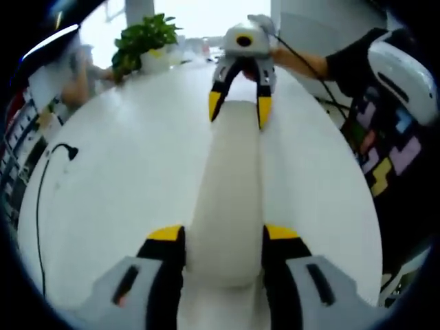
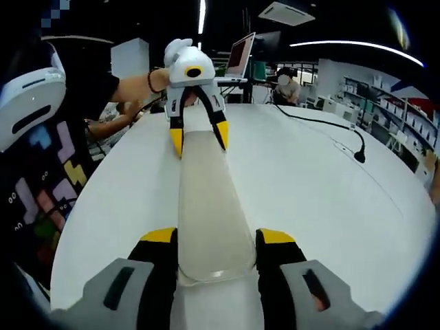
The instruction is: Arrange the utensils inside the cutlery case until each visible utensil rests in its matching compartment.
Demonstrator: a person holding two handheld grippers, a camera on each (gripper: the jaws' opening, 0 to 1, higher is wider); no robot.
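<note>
A long, pale translucent cutlery case (image 1: pixel 227 192) lies lengthwise on the white table, its lid closed, and no utensils are visible. In the left gripper view my left gripper (image 1: pixel 223 234) clamps the near end of the case between its yellow-tipped fingers. My right gripper (image 1: pixel 237 110) holds the far end. The right gripper view mirrors this: the right gripper (image 2: pixel 217 237) grips the near end of the case (image 2: pixel 206 199), and the left gripper (image 2: pixel 199 137) pinches the far end.
The round white table (image 2: pixel 330 206) carries a black cable (image 2: pixel 323 124) with a plug, also visible as the cable (image 1: pixel 45 185). A potted plant (image 1: pixel 144 41) stands at the far edge. The person's patterned shirt (image 1: pixel 385 144) is beside the table. A monitor (image 2: pixel 242 51) stands behind.
</note>
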